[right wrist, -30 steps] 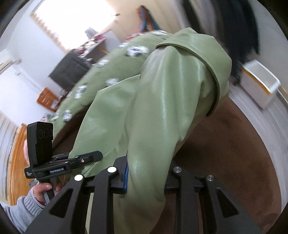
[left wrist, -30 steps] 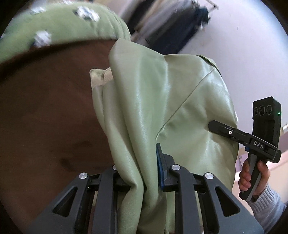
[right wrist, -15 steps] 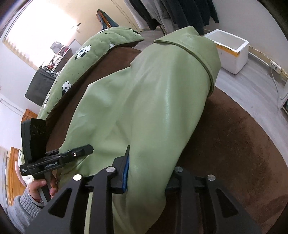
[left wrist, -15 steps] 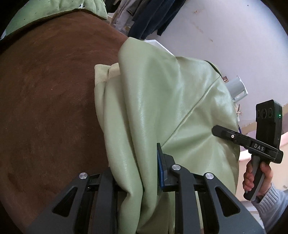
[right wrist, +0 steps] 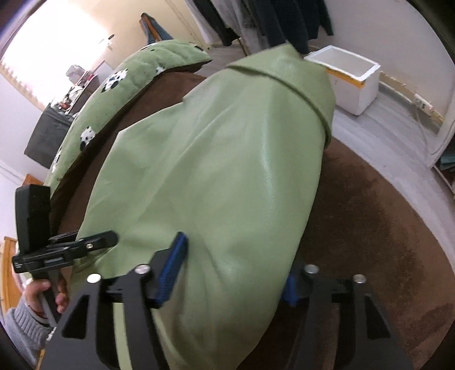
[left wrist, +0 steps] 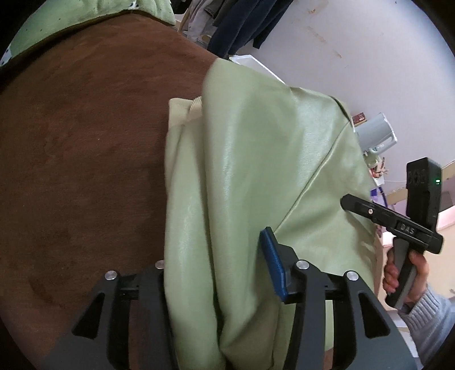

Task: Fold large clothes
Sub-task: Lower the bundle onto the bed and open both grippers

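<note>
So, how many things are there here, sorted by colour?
Green: 2, the jacket and the spotted quilt
Brown: 1, the blanket
White: 1, the foam box
Black: 2, the left hand-held gripper and the right hand-held gripper
Total: 6

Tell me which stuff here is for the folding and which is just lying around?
For the job: green jacket, left gripper, right gripper, brown blanket.
Just around: white foam box, hanging clothes, panda-print quilt.
</note>
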### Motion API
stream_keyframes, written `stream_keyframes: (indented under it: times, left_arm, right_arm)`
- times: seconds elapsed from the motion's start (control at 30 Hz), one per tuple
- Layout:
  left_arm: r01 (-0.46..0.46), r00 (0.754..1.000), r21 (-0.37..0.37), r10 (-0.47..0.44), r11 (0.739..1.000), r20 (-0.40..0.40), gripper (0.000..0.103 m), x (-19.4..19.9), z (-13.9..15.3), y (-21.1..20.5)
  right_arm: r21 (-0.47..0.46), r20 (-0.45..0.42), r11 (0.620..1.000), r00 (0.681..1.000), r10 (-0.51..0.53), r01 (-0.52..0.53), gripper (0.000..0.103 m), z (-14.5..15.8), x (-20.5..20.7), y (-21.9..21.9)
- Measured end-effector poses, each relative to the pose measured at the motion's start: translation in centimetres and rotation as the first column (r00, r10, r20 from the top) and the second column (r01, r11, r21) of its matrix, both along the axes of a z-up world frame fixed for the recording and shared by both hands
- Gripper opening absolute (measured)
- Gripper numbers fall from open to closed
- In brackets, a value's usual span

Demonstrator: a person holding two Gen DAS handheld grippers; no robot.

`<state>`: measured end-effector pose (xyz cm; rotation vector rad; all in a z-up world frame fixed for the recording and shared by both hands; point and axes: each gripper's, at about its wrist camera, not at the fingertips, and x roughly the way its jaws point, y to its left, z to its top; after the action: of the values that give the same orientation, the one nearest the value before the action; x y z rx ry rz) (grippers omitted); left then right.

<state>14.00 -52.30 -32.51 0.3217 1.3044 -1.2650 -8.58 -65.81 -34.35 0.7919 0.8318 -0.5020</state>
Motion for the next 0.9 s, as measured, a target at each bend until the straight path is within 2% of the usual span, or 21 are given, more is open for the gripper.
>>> stream_keyframes:
  times: [0.03, 0.07, 0.1, 0.13, 0.27, 0.37, 0.47, 0.57, 0.6, 0.63, 0.7, 0.8, 0.9]
  left_arm:
    - [0.004, 1.0, 0.004, -0.004, 1.0, 0.002, 0.049, 0.1, -0.1, 0.1]
    - [0.011, 1.0, 0.013, -0.011, 1.0, 0.019, 0.054, 0.2, 0.0, 0.3]
    - [0.006, 0.999, 0.021, -0.007, 1.0, 0.047, 0.065, 0.3, 0.1, 0.4]
    - [-0.011, 0.996, 0.026, 0.009, 1.0, 0.085, 0.067, 0.7, 0.5, 0.8]
    - [-0.083, 0.993, 0.042, 0.079, 0.996, 0.092, 0.07, 3.4, 1.5, 2.6]
    - [-0.114, 0.988, 0.072, 0.105, 0.991, 0.112, 0.068, 4.8, 2.3, 3.5]
    - [-0.136, 0.985, 0.041, 0.13, 0.99, 0.115, 0.068, 5.1, 4.3, 4.7]
    - [-0.135, 0.982, -0.011, 0.136, 0.991, 0.13, 0.076, 3.5, 7.2, 5.9]
    - [-0.134, 0.982, -0.028, 0.137, 0.991, 0.13, 0.08, 2.7, 7.8, 6.1]
    - [-0.134, 0.982, -0.037, 0.138, 0.99, 0.127, 0.08, 2.2, 8.2, 6.1]
    - [-0.14, 0.982, -0.039, 0.143, 0.989, 0.122, 0.08, 0.3, 8.6, 6.3]
    - [-0.141, 0.984, -0.04, 0.144, 0.989, 0.104, 0.081, -2.8, 8.3, 6.7]
    - [-0.123, 0.983, -0.022, 0.125, 0.992, 0.133, 0.081, -5.9, 7.4, 6.8]
  right_arm:
    - [-0.009, -0.001, 1.0, 1.0, -0.007, 0.007, 0.066, 0.1, -0.1, 0.0]
    - [-0.028, -0.007, 0.999, 1.0, -0.017, 0.016, 0.069, 0.3, -0.2, 0.1]
    - [-0.044, -0.018, 0.999, 0.999, -0.028, 0.028, 0.077, 0.4, -0.3, 0.0]
    - [-0.051, -0.02, 0.998, 0.999, -0.041, 0.04, 0.077, 0.6, -0.6, -0.1]
    - [-0.062, -0.021, 0.996, 0.998, -0.067, 0.066, 0.077, 1.7, -1.9, -0.5]
    - [-0.08, -0.014, 0.994, 0.998, -0.069, 0.067, 0.077, 3.5, -2.9, -0.2]
    - [-0.121, -0.001, 0.992, 0.999, -0.037, 0.036, 0.077, 6.0, -3.4, 1.6]
    - [-0.134, 0.005, 0.991, 1.0, 0.008, -0.007, 0.065, 7.7, -3.5, 3.8]
    - [-0.13, 0.016, 0.991, 1.0, 0.024, -0.022, 0.056, 8.2, -3.6, 4.7]
    - [-0.116, 0.022, 0.992, 0.999, 0.043, -0.041, 0.047, 8.4, -3.6, 5.5]
    - [-0.113, 0.011, 0.992, 0.998, 0.064, -0.062, 0.039, 8.5, -3.6, 7.0]
    - [-0.088, 0.007, 0.992, 0.996, 0.089, -0.088, 0.034, 8.0, -3.7, 9.4]
    - [-0.088, -0.025, 0.99, 0.994, 0.111, -0.113, 0.033, 6.9, -3.7, 11.6]
